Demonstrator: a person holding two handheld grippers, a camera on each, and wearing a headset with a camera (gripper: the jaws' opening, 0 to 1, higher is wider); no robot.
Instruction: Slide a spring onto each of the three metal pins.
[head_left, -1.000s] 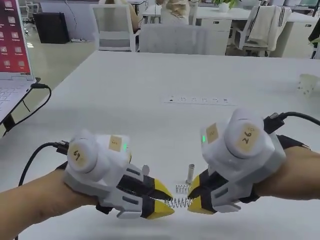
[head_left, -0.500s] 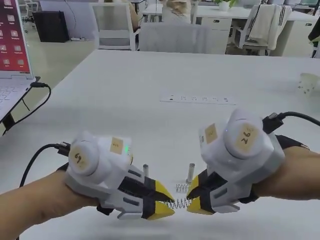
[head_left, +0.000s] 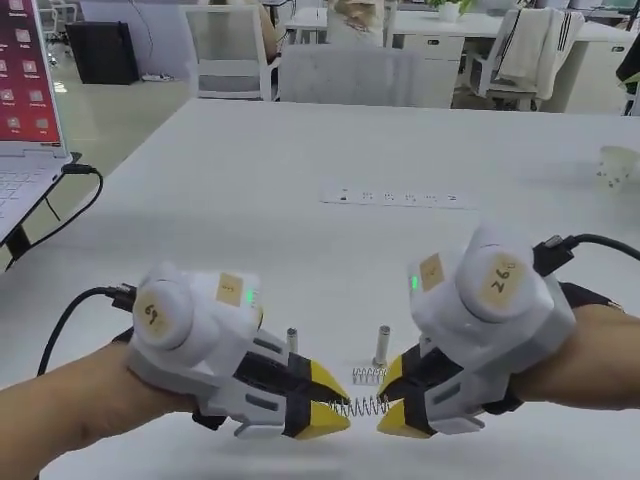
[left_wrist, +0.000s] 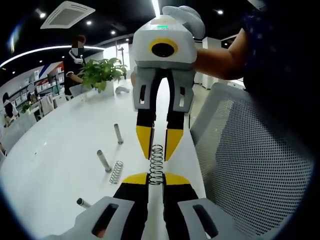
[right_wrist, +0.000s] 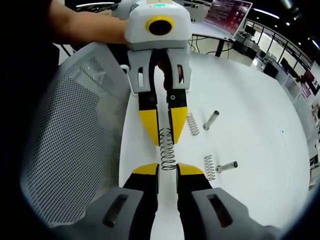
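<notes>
Head view — left gripper (head_left: 340, 406) pinching spring (head_left: 362, 406) end; right gripper (head_left: 387, 399) pinching other end

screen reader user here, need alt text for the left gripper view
The left gripper and the facing right gripper each clamp one end of a spring, held between them over a white table. Three metal pins and a loose spring rest on it.

Head camera above, gripper cameras nose to nose.
Head view looks forward-down on the counter (head_left: 300, 230), near; left gripper view faces the right hand-held gripper (left_wrist: 157, 150), right gripper view faces the left hand-held gripper (right_wrist: 164, 137); all share the spring (head_left: 362, 405).
</notes>
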